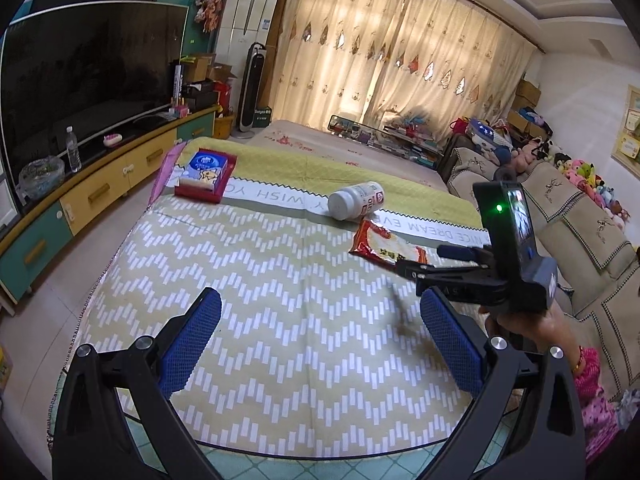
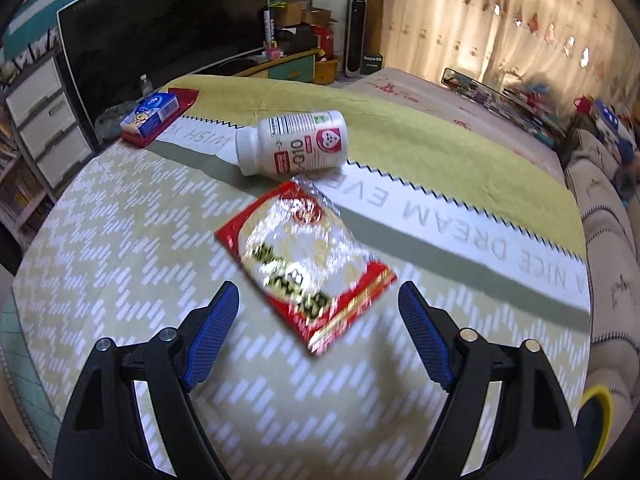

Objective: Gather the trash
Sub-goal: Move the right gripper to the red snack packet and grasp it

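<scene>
Just in front of the right gripper (image 2: 318,302), the red snack wrapper (image 2: 306,262) lies flat on the desk (image 2: 120,248), beside the white bottle (image 2: 292,142). Its long side runs slantwise toward the fingers (image 2: 212,332), which are wide open and empty. That gripper tips down, nearer than the left gripper (image 1: 320,336), also open and empty.

Bare chevron mat (image 2: 120,264) lies open before the red snack packet (image 2: 304,264); the white supplement bottle (image 2: 292,142) crowds its far edge.
</scene>
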A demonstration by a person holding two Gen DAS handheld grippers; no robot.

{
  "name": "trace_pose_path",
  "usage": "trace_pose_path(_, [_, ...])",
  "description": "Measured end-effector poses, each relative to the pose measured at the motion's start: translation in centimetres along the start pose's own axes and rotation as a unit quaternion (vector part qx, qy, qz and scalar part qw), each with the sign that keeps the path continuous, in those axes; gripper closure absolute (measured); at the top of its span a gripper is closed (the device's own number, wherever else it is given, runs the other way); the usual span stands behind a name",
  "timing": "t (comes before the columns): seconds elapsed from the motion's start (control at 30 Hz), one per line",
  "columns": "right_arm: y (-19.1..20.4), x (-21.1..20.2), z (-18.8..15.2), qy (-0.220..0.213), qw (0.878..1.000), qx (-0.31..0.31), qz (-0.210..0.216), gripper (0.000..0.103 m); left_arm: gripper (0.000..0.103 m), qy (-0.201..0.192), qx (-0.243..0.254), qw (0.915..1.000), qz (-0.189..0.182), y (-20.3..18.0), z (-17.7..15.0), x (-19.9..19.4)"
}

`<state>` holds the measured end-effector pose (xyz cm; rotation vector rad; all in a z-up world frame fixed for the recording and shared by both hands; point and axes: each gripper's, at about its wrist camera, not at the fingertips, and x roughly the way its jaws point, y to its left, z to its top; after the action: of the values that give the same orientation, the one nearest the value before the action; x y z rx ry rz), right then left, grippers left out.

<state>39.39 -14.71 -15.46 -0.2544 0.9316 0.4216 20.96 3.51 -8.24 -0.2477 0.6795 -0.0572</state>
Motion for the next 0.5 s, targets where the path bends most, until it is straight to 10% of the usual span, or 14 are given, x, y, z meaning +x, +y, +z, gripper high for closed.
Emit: trace_pose_path(0.5, [-1.2,4.3,3.1,0.041,0.996,-0.031,0.073,0.016,0.005,0.023,-0.009,0.9997,-0.001,0.6,-0.2,2.6])
